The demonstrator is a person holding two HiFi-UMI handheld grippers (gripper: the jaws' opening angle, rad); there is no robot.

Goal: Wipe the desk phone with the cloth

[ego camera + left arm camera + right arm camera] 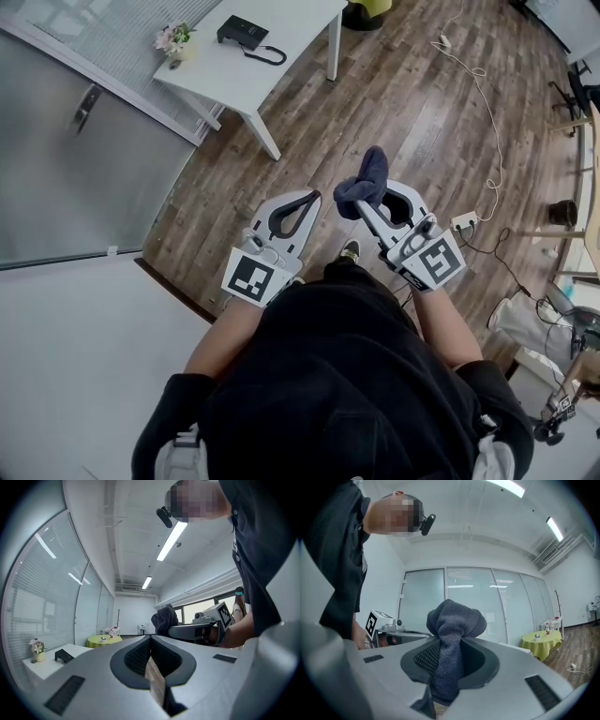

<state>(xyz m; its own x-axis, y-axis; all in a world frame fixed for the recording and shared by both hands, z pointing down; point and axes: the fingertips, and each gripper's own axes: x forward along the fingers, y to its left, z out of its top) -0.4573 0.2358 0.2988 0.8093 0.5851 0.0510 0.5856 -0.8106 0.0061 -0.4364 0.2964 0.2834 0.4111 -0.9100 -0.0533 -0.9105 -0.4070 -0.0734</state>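
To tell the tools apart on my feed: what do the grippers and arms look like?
The left gripper and right gripper match: light grey bodies, black textured pads, each with a white cube bearing black square markers. The black sleeves leave the forearms bare.

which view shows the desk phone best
The head view: the desk phone lies whole on the white table, cord included. The left gripper view shows it small and dark; the right gripper view misses it.
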